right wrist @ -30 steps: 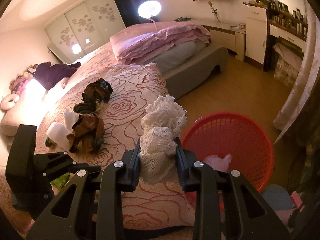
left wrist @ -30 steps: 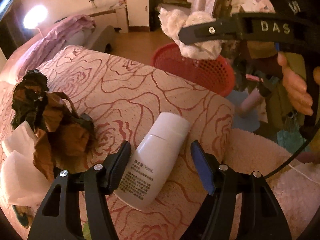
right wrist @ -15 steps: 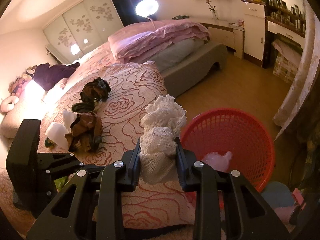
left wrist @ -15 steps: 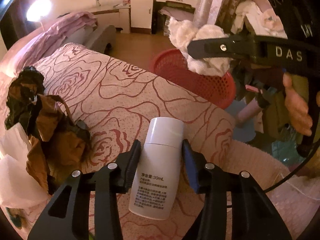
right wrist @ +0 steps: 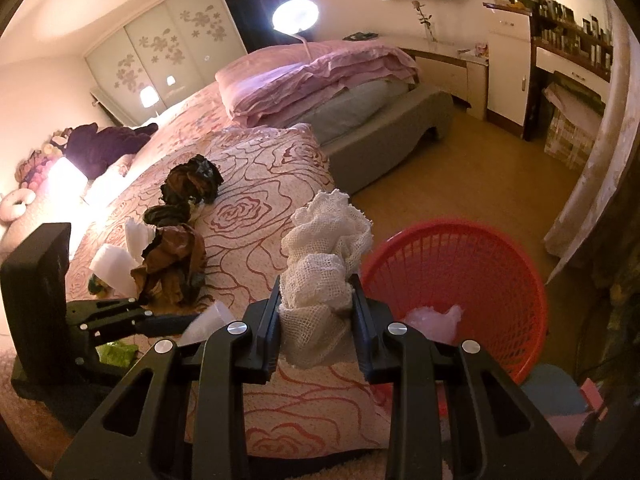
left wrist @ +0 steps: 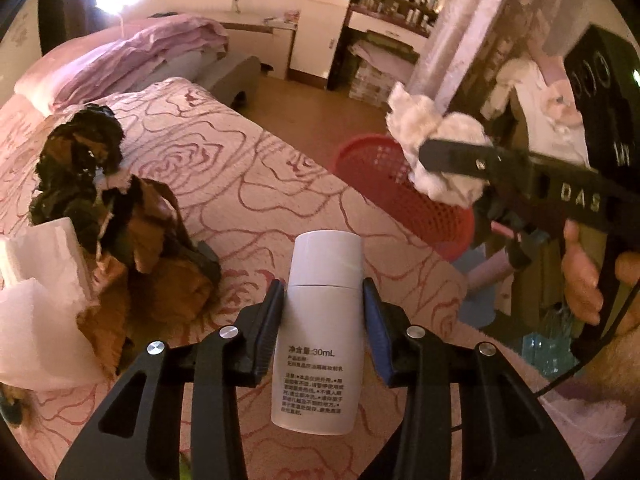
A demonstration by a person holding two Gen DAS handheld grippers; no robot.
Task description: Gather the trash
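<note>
— What does the left gripper (left wrist: 323,322) have?

— A white bottle (left wrist: 320,332), clamped between both pads, cap pointing away, above the rose-patterned bedspread (left wrist: 224,184) near its foot edge.

— And the right gripper (right wrist: 315,320)?

— Its jaws are pressed tight on a wad of white gauze cloth (right wrist: 324,264), which sticks up past the fingertips. It hangs over the bed's foot edge, just beside the red basket (right wrist: 516,264) on the floor.

— Anything in the basket?

— A pale pink crumpled piece (right wrist: 434,318) lies inside.

— What is left on the bed?

— A heap of brown and black crumpled wrappers (left wrist: 132,240) with white tissue (left wrist: 36,300) at its near side, further in from the foot edge, left of the bottle. A scrap of green (right wrist: 116,354) lies close to the left gripper; I cannot tell what it is.
</note>
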